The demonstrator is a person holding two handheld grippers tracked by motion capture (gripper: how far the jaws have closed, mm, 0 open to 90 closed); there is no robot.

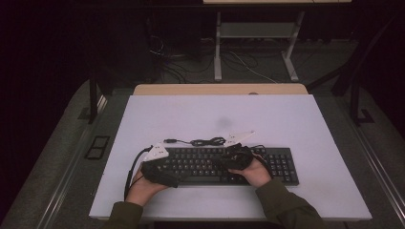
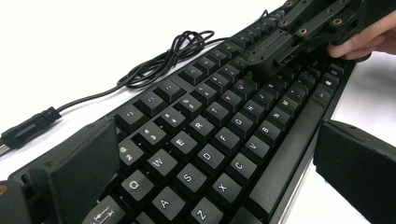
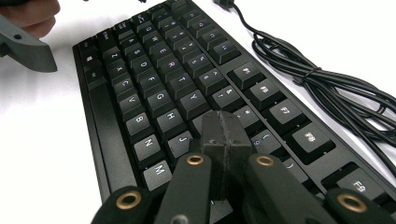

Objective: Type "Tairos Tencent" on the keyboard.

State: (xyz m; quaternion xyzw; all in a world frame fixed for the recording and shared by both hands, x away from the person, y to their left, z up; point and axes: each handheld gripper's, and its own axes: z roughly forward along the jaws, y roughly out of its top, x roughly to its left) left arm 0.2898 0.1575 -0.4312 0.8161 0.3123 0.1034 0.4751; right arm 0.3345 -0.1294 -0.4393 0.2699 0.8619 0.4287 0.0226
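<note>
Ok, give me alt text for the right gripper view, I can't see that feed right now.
The right gripper, jaws shut together with nothing between them, has its tip down on a black keyboard near the J, K and U keys. A bundled black cable lies on the white table beside the function keys, and part of the left gripper shows at the top left.

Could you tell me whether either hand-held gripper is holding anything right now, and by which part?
Nothing is held. The left hand-held gripper stands open astride the keyboard at its near end; the right hand-held gripper is shut, its tip on the keys.
</note>
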